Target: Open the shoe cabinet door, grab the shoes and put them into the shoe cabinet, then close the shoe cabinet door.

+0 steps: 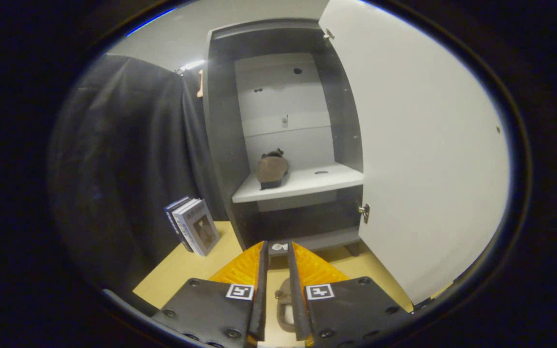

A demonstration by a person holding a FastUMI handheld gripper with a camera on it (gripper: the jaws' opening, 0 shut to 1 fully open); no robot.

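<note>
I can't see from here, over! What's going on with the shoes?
Fingers nearly shut, second shoe seen between them, grip unclear. One brown suede shoe on white cabinet shelf. White cabinet door open. Nothing blocking.

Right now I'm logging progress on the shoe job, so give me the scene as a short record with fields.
cabinet: standing on the yellow floor
door: swung wide open
shelf: one brown shoe on it
second shoe: on the floor, seen in the narrow gap between the fingers
tool: fingers nearly together, grip on the shoe unclear
books: leaning beside the cabinet
door closing: not yet done
</note>
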